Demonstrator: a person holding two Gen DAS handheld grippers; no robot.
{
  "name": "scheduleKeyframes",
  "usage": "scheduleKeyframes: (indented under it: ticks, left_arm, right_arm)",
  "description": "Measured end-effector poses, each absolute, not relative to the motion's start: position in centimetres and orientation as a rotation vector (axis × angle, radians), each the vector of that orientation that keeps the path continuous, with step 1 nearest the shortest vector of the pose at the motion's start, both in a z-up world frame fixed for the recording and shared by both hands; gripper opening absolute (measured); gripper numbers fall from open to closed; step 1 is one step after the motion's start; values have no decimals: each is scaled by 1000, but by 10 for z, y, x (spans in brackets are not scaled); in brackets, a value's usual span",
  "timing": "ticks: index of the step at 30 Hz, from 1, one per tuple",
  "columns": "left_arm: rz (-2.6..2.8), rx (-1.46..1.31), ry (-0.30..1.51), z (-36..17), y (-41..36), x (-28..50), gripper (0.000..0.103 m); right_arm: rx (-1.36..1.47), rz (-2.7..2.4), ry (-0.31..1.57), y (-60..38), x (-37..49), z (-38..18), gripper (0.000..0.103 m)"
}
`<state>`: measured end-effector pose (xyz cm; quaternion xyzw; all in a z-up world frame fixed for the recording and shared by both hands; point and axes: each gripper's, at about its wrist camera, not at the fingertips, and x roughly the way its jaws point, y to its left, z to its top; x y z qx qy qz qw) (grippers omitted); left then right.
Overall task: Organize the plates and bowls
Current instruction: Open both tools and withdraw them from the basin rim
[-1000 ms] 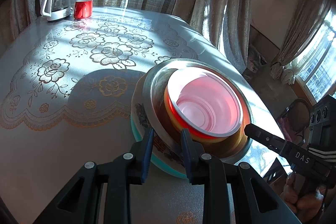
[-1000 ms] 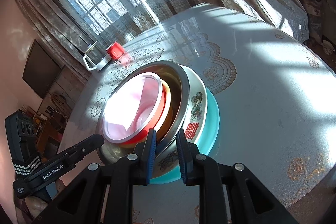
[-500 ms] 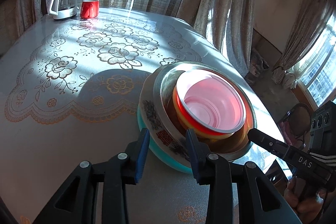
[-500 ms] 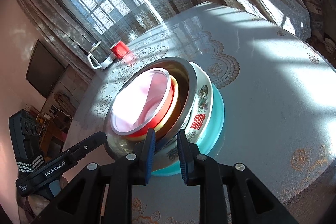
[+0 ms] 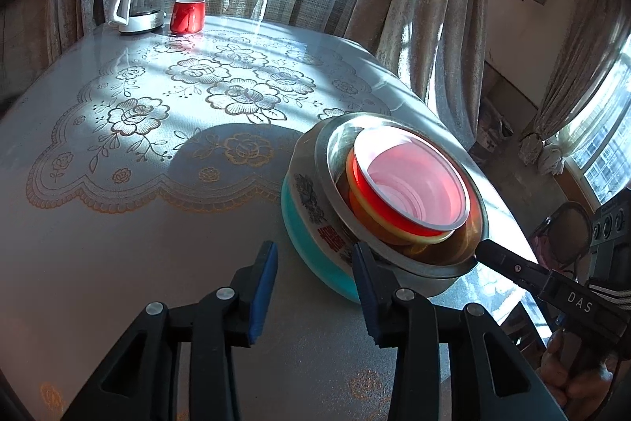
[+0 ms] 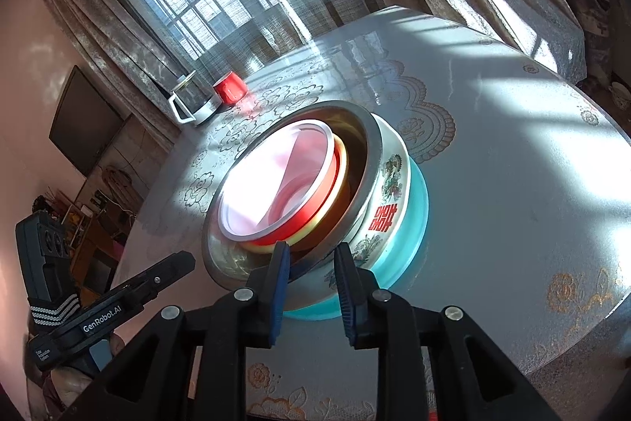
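Note:
A nested stack stands on the table: a teal bowl (image 5: 307,255) at the bottom, then a flowered white enamel bowl (image 5: 311,200), a steel bowl (image 5: 327,160), a yellow bowl (image 5: 378,219) and a red bowl (image 5: 410,192) with a pale inside. My left gripper (image 5: 313,245) sits just left of the stack. Its jaws are opening, and only tablecloth lies between them. My right gripper (image 6: 310,251) straddles the near rim of the steel bowl (image 6: 372,145) and the enamel bowl (image 6: 388,184). Its jaws are opening slightly, and a thin gap shows at the inner pad.
A red mug (image 5: 188,15) and a glass kettle (image 5: 138,2) stand at the far end of the lace-covered table (image 5: 157,208). The table edge runs close behind the stack on the right, with curtains beyond. A hand (image 5: 568,373) holds the right gripper.
My left gripper let go of the stack's rim, opened wider and drew back to the left. The right gripper's jaws widened a little around the rim and it stayed in place.

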<state>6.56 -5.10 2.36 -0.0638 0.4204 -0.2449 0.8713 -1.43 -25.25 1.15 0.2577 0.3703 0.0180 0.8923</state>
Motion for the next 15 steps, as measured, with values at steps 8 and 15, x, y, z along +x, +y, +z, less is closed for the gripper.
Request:
scheduleKeyframes:
  ticks: [8, 15]
  left_arm:
    - [-360, -113, 800, 24, -32, 51, 62]
    - [-297, -102, 787, 17, -27, 37, 75]
  right_arm:
    - [399, -45, 742, -238, -37, 15, 28]
    - [334, -67, 741, -223, -42, 15, 33]
